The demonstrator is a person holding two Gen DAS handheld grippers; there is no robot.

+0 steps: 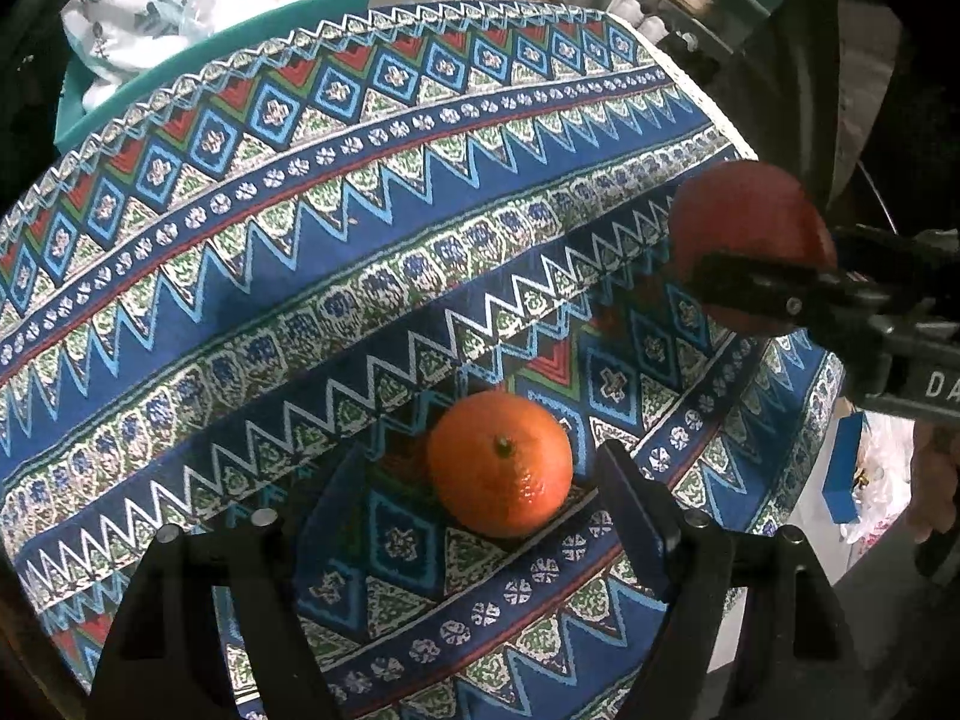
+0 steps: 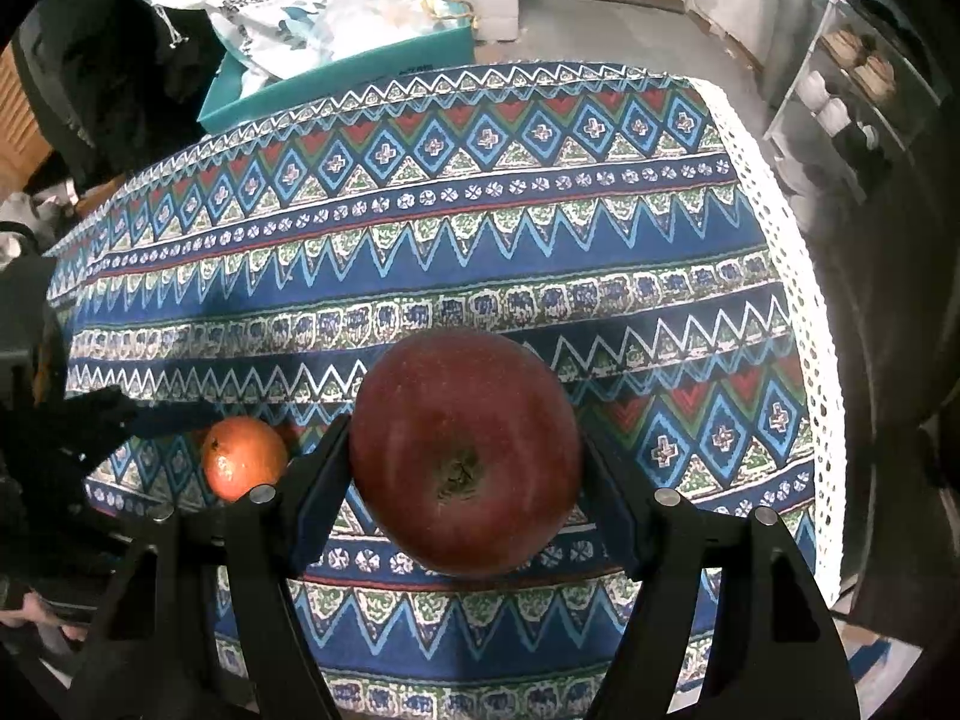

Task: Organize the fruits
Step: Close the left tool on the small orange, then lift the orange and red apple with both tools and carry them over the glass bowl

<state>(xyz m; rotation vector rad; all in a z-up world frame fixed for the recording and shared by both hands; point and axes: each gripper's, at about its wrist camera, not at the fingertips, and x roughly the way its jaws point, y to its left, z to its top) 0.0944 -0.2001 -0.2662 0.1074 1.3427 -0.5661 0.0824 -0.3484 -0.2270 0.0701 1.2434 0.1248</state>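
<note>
An orange lies on the patterned tablecloth between the spread fingers of my left gripper, which is open and not touching it. The orange also shows in the right wrist view, at the lower left. My right gripper is shut on a dark red apple and holds it above the cloth. In the left wrist view the apple shows at the right, in the right gripper's fingers.
A teal box with white printed bags stands beyond the table's far edge. A white shelf with cups and shoes stands at the far right. The cloth's white lace edge marks the table's right side.
</note>
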